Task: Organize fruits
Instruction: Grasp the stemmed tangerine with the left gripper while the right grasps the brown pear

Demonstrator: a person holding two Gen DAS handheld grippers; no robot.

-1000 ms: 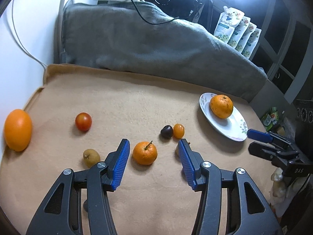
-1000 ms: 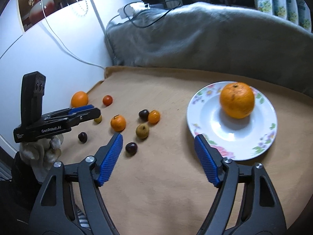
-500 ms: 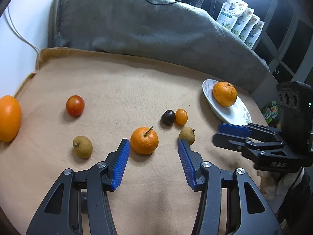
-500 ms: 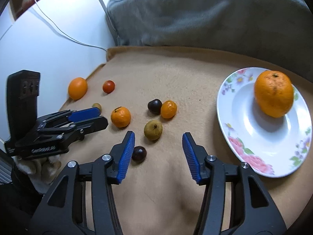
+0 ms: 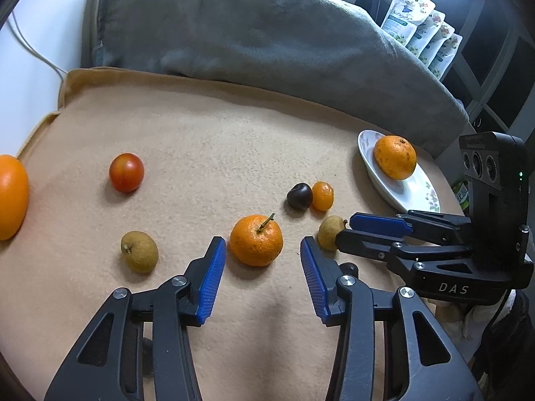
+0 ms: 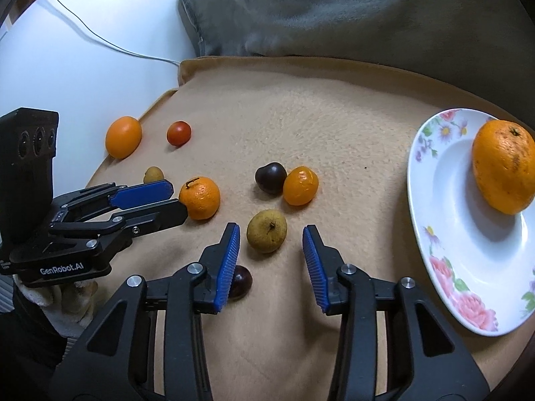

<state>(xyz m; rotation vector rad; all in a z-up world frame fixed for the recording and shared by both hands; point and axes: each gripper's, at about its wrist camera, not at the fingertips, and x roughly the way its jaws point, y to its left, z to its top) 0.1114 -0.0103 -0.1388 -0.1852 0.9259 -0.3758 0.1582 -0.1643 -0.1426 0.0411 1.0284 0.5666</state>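
Note:
My left gripper is open, its blue pads on either side of a stemmed mandarin on the tan blanket. My right gripper is open around a small yellow-brown pear-like fruit; this fruit also shows in the left wrist view. A floral plate at the right holds a large orange. A dark plum and a small mandarin lie together just beyond the fruit.
A red tomato, a big orange and a brown fruit lie at the left. Another dark plum sits under my right gripper's left finger. A grey blanket bounds the far side; a white wall is on the left.
Both grippers have moved forward and down. The left now brackets the stemmed mandarin; the right has narrowed, swung left from the plate and now brackets the yellow-brown fruit.

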